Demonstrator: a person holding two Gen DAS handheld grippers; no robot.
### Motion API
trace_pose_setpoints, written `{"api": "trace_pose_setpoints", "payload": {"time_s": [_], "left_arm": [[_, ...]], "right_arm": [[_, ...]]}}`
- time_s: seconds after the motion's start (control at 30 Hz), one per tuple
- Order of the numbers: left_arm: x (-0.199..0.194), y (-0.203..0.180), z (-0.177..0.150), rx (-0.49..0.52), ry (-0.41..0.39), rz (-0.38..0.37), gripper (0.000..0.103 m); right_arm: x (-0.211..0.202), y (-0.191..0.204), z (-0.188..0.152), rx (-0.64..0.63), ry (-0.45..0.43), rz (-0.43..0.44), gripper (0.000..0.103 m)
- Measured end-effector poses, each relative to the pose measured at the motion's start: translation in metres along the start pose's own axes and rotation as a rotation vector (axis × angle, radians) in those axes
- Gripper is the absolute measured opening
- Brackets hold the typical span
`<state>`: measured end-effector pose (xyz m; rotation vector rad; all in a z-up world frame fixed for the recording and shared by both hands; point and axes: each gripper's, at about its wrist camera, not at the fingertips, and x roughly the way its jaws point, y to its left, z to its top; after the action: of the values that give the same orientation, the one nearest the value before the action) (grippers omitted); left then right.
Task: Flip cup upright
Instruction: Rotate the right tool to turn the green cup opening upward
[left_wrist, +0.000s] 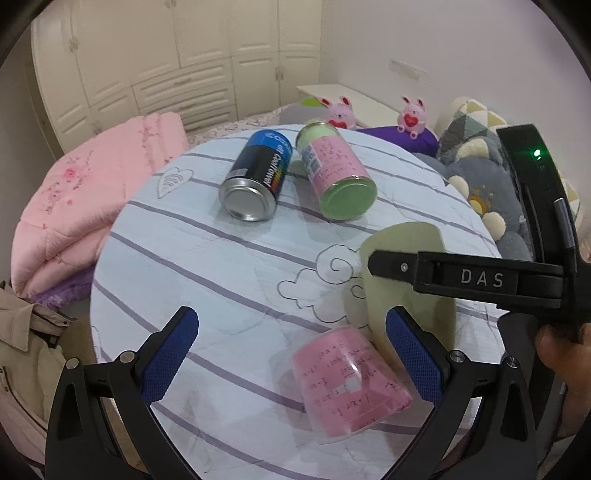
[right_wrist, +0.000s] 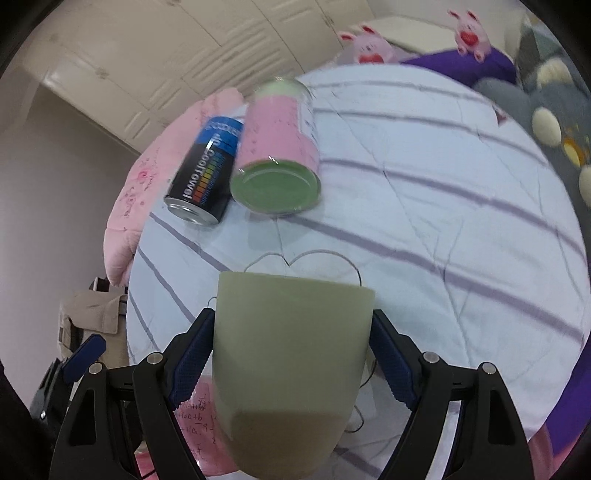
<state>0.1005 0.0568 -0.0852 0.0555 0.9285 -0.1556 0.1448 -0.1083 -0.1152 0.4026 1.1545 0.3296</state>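
A pale green cup (right_wrist: 288, 354) is held between the blue pads of my right gripper (right_wrist: 291, 354), lifted above the striped bed cover, its rim pointing away from the camera. In the left wrist view the same cup (left_wrist: 406, 295) shows with the right gripper's black finger (left_wrist: 391, 264) across it. My left gripper (left_wrist: 291, 354) is open and empty, low over the cover. A clear cup with a pink paper sleeve (left_wrist: 351, 384) lies on its side between the left fingers; it also shows in the right wrist view (right_wrist: 195, 417).
A black and blue can (left_wrist: 255, 177) and a pink-labelled green jar (left_wrist: 336, 173) lie on their sides on the far cover (left_wrist: 184, 258). A pink quilt (left_wrist: 88, 199) lies left. Plush toys (left_wrist: 410, 118) and cushions (left_wrist: 476, 177) sit at the back right.
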Motion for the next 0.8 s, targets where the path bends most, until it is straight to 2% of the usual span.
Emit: {"api": "trace_pose_setpoints", "payload": {"time_s": [0.2, 0.27, 0.3, 0.4, 0.63, 0.7, 0.8], "left_arm": [[0.005, -0.014, 0.004, 0.023, 0.015, -0.058, 0.103], [0.010, -0.019, 0.006, 0.037, 0.044, -0.061, 0.103], [0.010, -0.021, 0.006, 0.043, 0.048, -0.060, 0.103], [0.006, -0.018, 0.006, 0.042, 0.038, -0.053, 0.103], [0.009, -0.012, 0.004, 0.041, 0.053, -0.033, 0.103], [0.010, -0.012, 0.004, 0.038, 0.060, -0.034, 0.103], [0.009, -0.014, 0.003, 0.044, 0.058, -0.045, 0.103]], "right_arm": [[-0.019, 0.004, 0.006, -0.081, -0.094, 0.001, 0.083], [-0.021, 0.007, 0.011, -0.120, -0.110, -0.038, 0.083], [-0.019, 0.007, 0.012, -0.123, -0.095, -0.056, 0.083], [-0.011, 0.000, 0.015, -0.071, -0.017, -0.005, 0.083], [0.013, -0.009, 0.008, 0.021, 0.090, 0.075, 0.083], [0.017, -0.011, 0.007, 0.037, 0.097, 0.108, 0.083], [0.017, -0.007, 0.005, -0.008, 0.080, 0.106, 0.082]]}}
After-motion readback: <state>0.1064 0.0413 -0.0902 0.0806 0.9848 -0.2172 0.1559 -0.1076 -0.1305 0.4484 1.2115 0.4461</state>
